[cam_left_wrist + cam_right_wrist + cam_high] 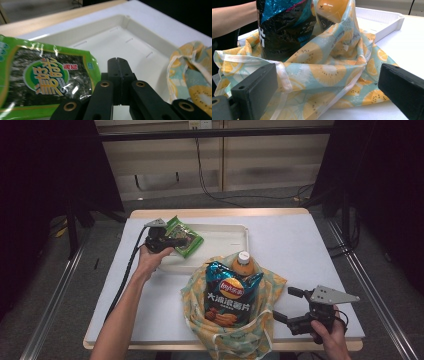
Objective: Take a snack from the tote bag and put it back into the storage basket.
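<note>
Dim room, dark drapes at both sides, pale panels behind, cables trailing over a grey floor. Pale surface [300,250] with a wooden edge, taking up the middle.

On it, at the far side, a shallow white tray [225,240], mostly bare. Nearer, a soft cloth bag [267,287] printed with fruit slices, slumped open, holding a dark blue crisp packet [230,295] upright and an orange bottle [243,262] with a white cap behind it.

At the tray's left end, a green seaweed packet [186,236], flat and glossy. Probably very light, thin and crackly, with brittle sheets inside: easy to crush, likely to slide on the smooth tray. Best taken by a sealed edge or corner, with a gentle pinch rather than across the middle.

Left hand-held gripper [172,241] just beside that packet, jaws pressed together with nothing between them, the packet lying to one side of the tips in the left gripper view.

Right hand-held gripper [286,304] at the bag's near right edge, jaws spread wide, the hem close to one pad, no grip on the cloth.
</note>
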